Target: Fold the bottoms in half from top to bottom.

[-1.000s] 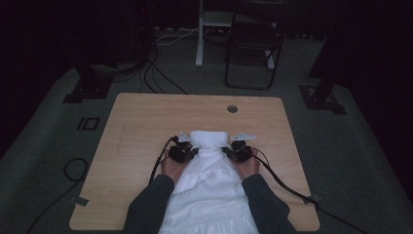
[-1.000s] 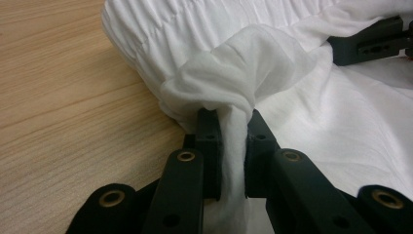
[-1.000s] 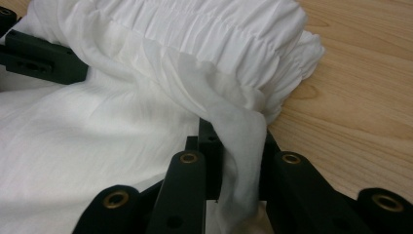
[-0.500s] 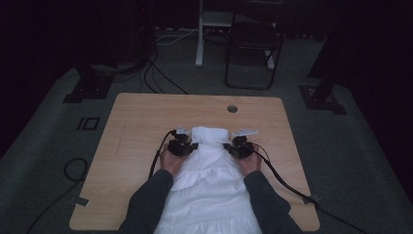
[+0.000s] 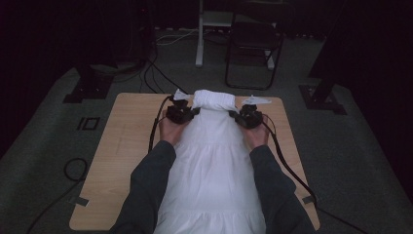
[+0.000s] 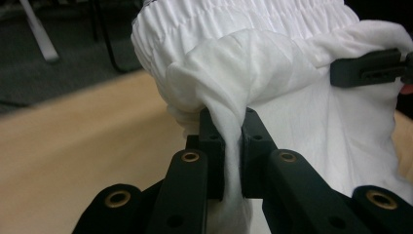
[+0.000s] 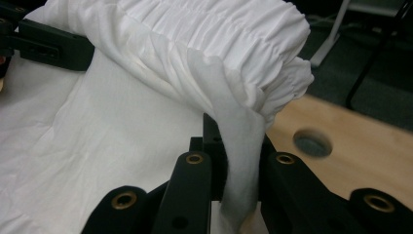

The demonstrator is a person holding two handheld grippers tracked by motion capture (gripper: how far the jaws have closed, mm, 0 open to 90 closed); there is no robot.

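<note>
A white garment (image 5: pixel 212 165) with a gathered elastic band (image 5: pixel 212 99) lies down the middle of the wooden table (image 5: pixel 122 146), its band end raised near the far edge. My left gripper (image 5: pixel 181 113) is shut on the cloth at the band's left side. My right gripper (image 5: pixel 247 116) is shut on the right side. In the left gripper view a fold of white cloth (image 6: pixel 229 73) is pinched in my left gripper (image 6: pixel 232 122). In the right gripper view my right gripper (image 7: pixel 237 134) clamps a strip of cloth (image 7: pixel 195 63) below the band.
A round cable hole (image 7: pixel 311 143) sits in the tabletop just beyond the right gripper. Cables (image 5: pixel 292 170) trail from both grippers over the table. On the floor behind stand a folding chair (image 5: pixel 253 48), a white post (image 5: pixel 199 34) and dark stand bases (image 5: pixel 324 97).
Both grippers have moved away from the person toward the table's far edge, carrying the band end of the garment with them; more of the garment now lies stretched on the table.
</note>
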